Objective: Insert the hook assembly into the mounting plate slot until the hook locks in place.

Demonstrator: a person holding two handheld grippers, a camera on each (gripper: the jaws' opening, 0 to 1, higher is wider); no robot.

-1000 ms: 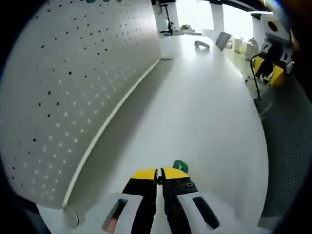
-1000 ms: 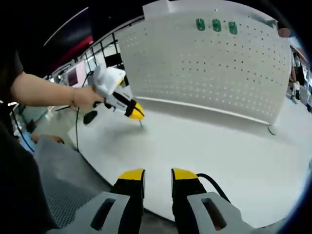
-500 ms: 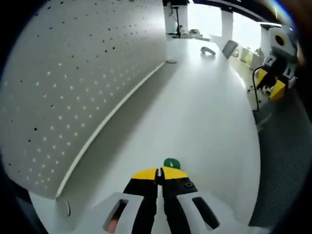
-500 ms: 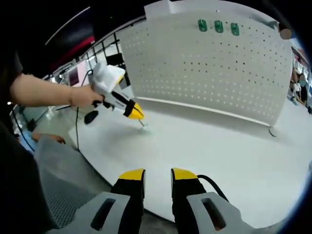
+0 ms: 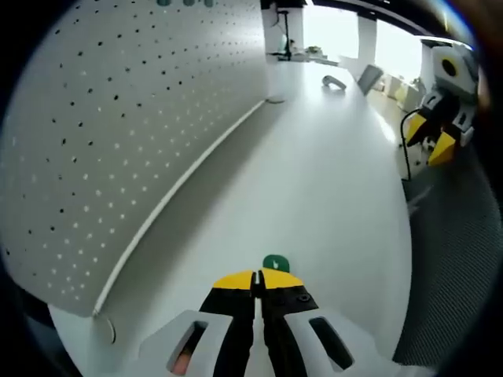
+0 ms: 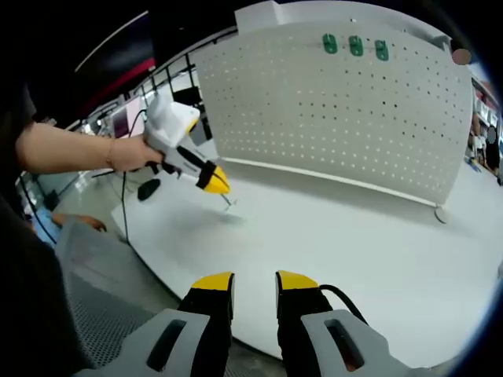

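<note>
My left gripper (image 5: 258, 276) is held low over the white table (image 5: 314, 173), its yellow-tipped jaws pressed together on a small green hook (image 5: 272, 263) that pokes out just past the tips. In the right gripper view I see that same left gripper (image 6: 221, 190) from the side, gripped in a hand (image 6: 128, 153) on an outstretched bare forearm, angled down with the tip near the tabletop; something thin hangs from its tip, probably the hook's stem, though it is too small to be sure. My right gripper (image 6: 255, 281) hangs back at the table's near edge with its jaws spread and nothing between them. The white pegboard (image 6: 346, 118) stands upright along the table's far side, and I count three green hooks (image 6: 356, 46) already seated in a row near its top edge. The left gripper view shows the board (image 5: 118, 126) running alongside, well apart from the held hook.
</note>
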